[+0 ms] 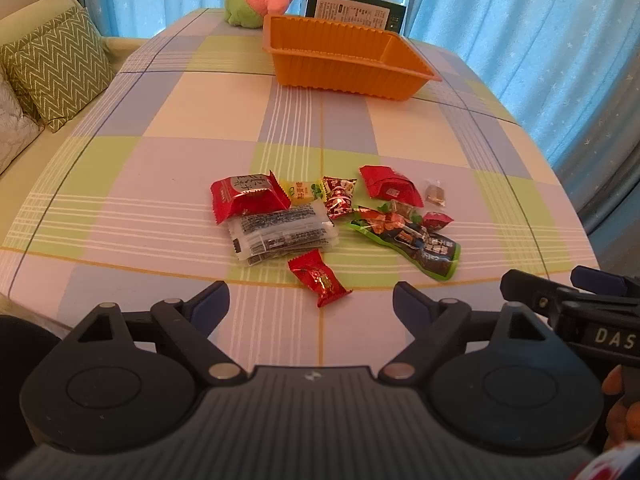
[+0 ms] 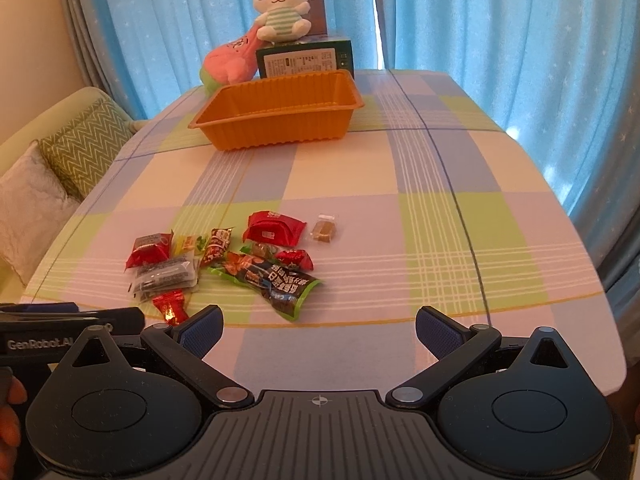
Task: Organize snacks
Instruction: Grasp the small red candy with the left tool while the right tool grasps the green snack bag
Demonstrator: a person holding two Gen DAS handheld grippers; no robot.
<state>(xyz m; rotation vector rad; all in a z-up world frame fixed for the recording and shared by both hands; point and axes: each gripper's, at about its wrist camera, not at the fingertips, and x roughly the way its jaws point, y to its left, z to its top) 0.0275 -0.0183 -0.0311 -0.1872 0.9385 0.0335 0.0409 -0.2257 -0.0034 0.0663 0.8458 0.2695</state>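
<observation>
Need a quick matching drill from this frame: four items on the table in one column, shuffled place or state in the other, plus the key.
Items:
1. orange tray
2. white bunny plush
3. small clear-wrapped brown candy
4. left gripper

Descriptions:
A. sits on top of the green box
B. jaws open, nothing held
C. no snacks visible in it, at the far end of the table
D. lies apart, on the right edge of the snack pile

Pairs: 1-C, 2-A, 3-D, 4-B
</observation>
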